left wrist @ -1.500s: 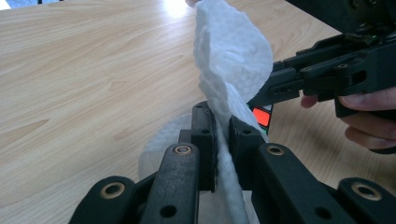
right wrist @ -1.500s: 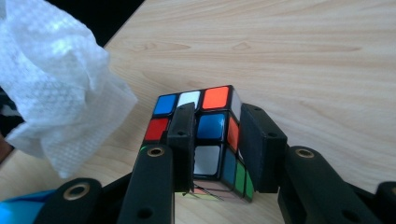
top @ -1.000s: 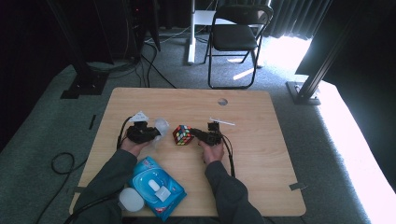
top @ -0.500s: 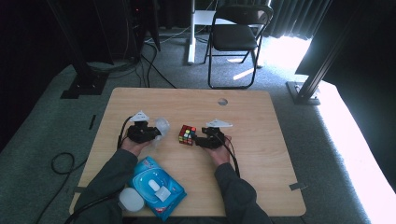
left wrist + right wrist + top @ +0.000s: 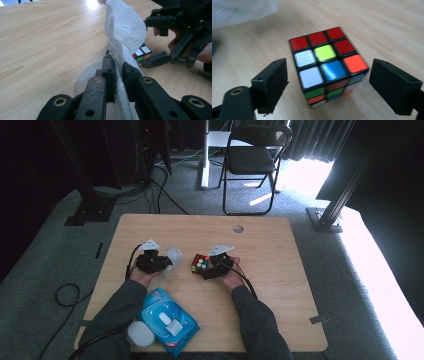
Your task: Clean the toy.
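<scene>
On the wooden table (image 5: 280,270), at about 7 o'clock from the middle, lies a blue pack of wipes (image 5: 167,321), and a white round thing (image 5: 140,334) sits just beside it at the near edge; I cannot tell what it is. My left sleeve crosses partly over the pack. My left gripper (image 5: 116,67) has its jaws pressed together on a white wipe (image 5: 125,35), which stands up from between them and folds over. In the high view this wipe (image 5: 172,255) is only a small pale shape at 3 o'clock of my left gripper (image 5: 162,264). In the left gripper view the wipe hides most of the cube (image 5: 141,53), and my other gripper shows behind it at 2 o'clock.

The cube (image 5: 200,263) rests on the table near the middle, between my two hands. My right gripper (image 5: 328,82) holds its jaws wide, one on each side of the cube (image 5: 328,66), not touching it. Its top face shows red, white, yellow-green, blue and orange squares. In the high view the colours are too small to make out. At 11 o'clock in the right gripper view a corner of the wipe (image 5: 242,10) is cut off by the edge.
</scene>
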A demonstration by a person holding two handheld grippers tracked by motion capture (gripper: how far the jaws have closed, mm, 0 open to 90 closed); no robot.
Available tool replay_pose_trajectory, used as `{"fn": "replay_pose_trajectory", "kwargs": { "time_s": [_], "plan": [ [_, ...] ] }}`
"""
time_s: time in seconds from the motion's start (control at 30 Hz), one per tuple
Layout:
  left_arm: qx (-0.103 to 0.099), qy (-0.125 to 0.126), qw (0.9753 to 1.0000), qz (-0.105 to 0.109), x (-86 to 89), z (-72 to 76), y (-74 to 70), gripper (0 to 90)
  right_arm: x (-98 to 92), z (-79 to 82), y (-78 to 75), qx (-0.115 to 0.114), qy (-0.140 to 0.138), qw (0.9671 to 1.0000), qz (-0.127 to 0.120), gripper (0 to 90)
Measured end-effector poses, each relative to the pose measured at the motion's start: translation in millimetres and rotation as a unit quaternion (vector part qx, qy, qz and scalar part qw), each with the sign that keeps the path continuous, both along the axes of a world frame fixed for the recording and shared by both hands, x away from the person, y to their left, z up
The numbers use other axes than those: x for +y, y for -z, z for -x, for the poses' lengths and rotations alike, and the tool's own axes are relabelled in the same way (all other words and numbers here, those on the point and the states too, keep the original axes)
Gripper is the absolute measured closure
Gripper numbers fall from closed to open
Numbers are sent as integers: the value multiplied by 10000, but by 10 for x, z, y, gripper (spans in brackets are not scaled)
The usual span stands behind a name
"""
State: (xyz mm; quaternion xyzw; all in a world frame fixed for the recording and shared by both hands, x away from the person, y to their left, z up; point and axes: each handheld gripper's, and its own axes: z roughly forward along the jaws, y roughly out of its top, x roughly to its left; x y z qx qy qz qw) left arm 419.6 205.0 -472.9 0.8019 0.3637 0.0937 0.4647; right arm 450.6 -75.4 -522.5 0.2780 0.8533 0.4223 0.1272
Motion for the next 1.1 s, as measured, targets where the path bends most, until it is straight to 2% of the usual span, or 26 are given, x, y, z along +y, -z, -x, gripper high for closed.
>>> {"fn": "replay_pose_trajectory", "kwargs": {
  "time_s": [0.03, 0.13, 0.23, 0.27, 0.47, 0.7, 0.8, 0.83, 0.9, 1.1],
  "plan": [
    [-5, 3, 10000, -12, 4, -2, -4, 831, 17, -16, 7, -97, -71, 9999, 109, 198],
    [-12, 6, 10000, -15, 8, 2, -10, 830, 21, -40, 27, -59, -140, 9998, 99, 264],
    [-16, 3, 10000, -9, 12, 1, -17, 831, 25, -37, 43, -90, -196, 9996, 200, 291],
    [-22, -4, 10000, -12, 15, 0, -23, 831, 10, -33, 42, -84, -209, 9996, 170, 334],
    [-33, 12, 10000, -3, 1, -2, -37, 831, -11, -4, 41, -188, -28, 9997, 170, 341],
    [-114, 92, 9999, -55, -73, -10, -107, 834, -15, 52, -21, -265, -38, 9996, 123, 342],
    [-131, 125, 9998, -62, -94, -14, -127, 843, -14, 74, -50, -242, -102, 9996, 85, 342],
    [-144, 153, 9997, -90, -125, -21, -148, 847, 12, 116, -81, -245, -242, 9994, 96, 343],
    [-169, 185, 9996, -140, -148, -29, -173, 851, 37, 142, -99, -237, -307, 9992, 84, 342],
    [-227, 267, 9992, -195, -225, -40, -236, 858, 107, 208, -161, -304, -427, 9986, 23, 342]
  ]
}}
